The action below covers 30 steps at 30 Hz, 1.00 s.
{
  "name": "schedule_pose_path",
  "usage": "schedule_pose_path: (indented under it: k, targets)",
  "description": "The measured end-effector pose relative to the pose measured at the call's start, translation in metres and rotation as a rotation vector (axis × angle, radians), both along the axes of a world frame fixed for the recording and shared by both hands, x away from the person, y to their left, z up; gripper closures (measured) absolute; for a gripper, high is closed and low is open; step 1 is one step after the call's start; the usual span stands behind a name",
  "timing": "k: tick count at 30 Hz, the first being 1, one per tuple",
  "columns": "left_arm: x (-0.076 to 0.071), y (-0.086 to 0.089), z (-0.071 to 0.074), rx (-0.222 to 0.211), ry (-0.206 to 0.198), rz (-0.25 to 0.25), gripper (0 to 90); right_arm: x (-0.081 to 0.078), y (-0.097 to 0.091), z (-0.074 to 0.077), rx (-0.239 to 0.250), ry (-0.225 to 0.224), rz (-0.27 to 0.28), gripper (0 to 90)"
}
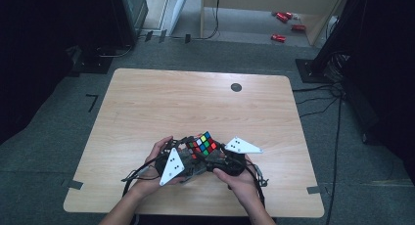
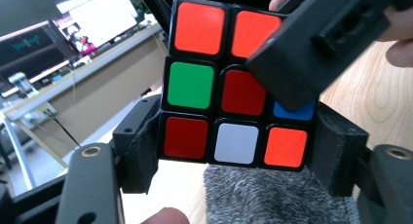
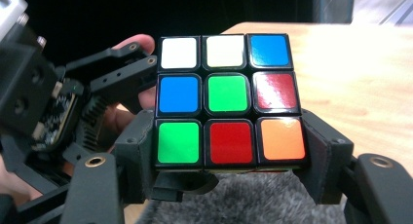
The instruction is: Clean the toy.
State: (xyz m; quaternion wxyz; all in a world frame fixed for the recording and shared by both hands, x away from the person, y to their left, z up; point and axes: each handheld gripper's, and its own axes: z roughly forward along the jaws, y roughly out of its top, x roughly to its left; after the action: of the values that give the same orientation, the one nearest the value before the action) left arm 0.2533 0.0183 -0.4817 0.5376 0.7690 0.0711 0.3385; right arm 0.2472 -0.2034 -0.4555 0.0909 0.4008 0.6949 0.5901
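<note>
Currently, both the left gripper (image 2: 234, 160) and the right gripper (image 3: 229, 160) pinch the bottom layer of the scrambled cube (image 1: 202, 145), held above the table (image 1: 147, 107) at 6 o'clock. Should either grip loosen during a layer turn, the cube may slip, likely falling toward the grey cloth (image 2: 272, 197) below.

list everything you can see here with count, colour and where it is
twisty puzzle cube with black frame and coloured stickers: 1, red, orange, green, blue, white and yellow, held above the near middle of the table between both grippers
light wooden table with rounded corners: 1, pale wood, centre of the high view
round dark cap: 1, dark grey, set in the table's far right part
grey fuzzy cloth: 1, grey, under the cube
red objects: several, red, on the far floor
left gripper: 1, black, clamps the cube's bottom row
right gripper: 1, black, clamps the cube's bottom row
hands: 2, at the near edge
</note>
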Motion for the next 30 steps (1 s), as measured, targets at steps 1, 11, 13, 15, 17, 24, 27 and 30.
schedule_pose_path:
  k: [1, 11, 13, 15, 17, 24, 27, 30]
  targets:
    - [0.0, 0.0, 0.0, 0.006, 0.0, 0.001, 34.6, 0.001, -0.001, -0.001, 0.014, 0.02, 0.003, 33.0]
    - [0.021, 0.029, 0.004, -0.063, 0.115, 0.108, 35.0, 0.007, -0.019, -0.001, 0.108, -0.013, -0.053, 21.8]
    - [0.026, 0.038, 0.007, -0.099, 0.151, 0.13, 35.0, 0.008, -0.019, -0.006, 0.067, -0.004, -0.069, 20.8]
    - [0.029, 0.046, 0.01, -0.133, 0.203, 0.144, 35.0, 0.009, -0.016, -0.012, 0.019, 0.001, -0.082, 21.9]
    - [0.031, 0.05, 0.013, -0.161, 0.239, 0.149, 35.0, 0.009, -0.011, -0.017, -0.045, -0.002, -0.089, 22.6]
    - [0.034, 0.054, 0.015, -0.185, 0.331, 0.141, 35.0, 0.009, 0.013, -0.032, -0.219, -0.001, -0.103, 15.4]
    - [0.035, 0.056, 0.016, -0.197, 0.354, 0.138, 35.0, 0.01, 0.024, -0.039, -0.29, 0.015, -0.099, 14.8]
    - [0.035, 0.057, 0.017, -0.197, 0.368, 0.134, 35.0, 0.012, 0.034, -0.05, -0.38, 0.025, -0.101, 13.4]
